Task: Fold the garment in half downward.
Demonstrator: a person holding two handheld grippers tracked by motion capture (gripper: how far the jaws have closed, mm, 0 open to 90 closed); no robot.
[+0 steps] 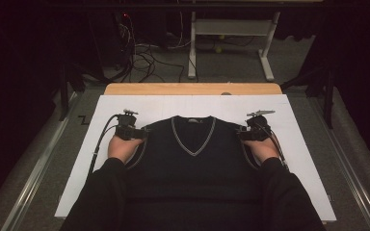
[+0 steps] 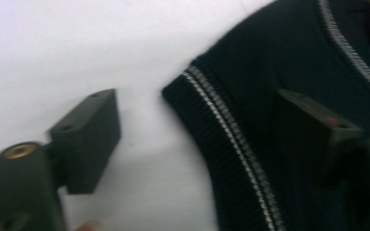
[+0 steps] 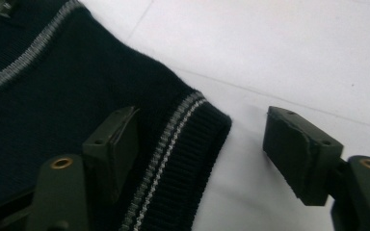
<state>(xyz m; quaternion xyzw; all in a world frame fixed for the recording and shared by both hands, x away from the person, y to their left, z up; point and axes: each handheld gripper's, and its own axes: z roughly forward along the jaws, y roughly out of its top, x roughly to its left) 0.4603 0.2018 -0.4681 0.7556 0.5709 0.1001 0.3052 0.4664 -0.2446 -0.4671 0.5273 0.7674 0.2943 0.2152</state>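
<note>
From the high view, you have one dark sleeveless V-neck sweater vest [image 1: 192, 159] lying flat in the centre of the frame on one white sheet [image 1: 298, 144] that covers a wooden table [image 1: 192, 89]. The vest's neckline points toward the top of the frame, and its hem runs off under your two forearms at the bottom. Your left hand [image 1: 123, 148] sits at the left armhole with the left gripper [image 1: 134, 132] at the vest's shoulder corner. Your right hand [image 1: 261, 148] mirrors it at the right armhole, with the right gripper [image 1: 246, 133] at the opposite shoulder. One cable trails from each gripper, two in all. Beyond the table, at the top of the frame, there is a white metal stand [image 1: 231, 29] and a tangle of floor cables [image 1: 144, 57].

In the left gripper view, your two jaws stand wide apart, released. The left jaw is over bare white sheet [image 2: 77, 43] in the lower left of the frame; the right jaw hangs over the vest [image 2: 279, 62] at the right. The ribbed armhole edge [image 2: 221, 130], trimmed with two pale stripes, runs between them. A fingertip shows at the bottom edge.

In the right gripper view, your two jaws are likewise spread, gripping nothing. One jaw is over the vest [image 3: 53, 96] at lower left, the other over the white sheet [image 3: 294, 48] at lower right. The shoulder corner with its striped ribbed edge [image 3: 188, 139] lies between them.
</note>
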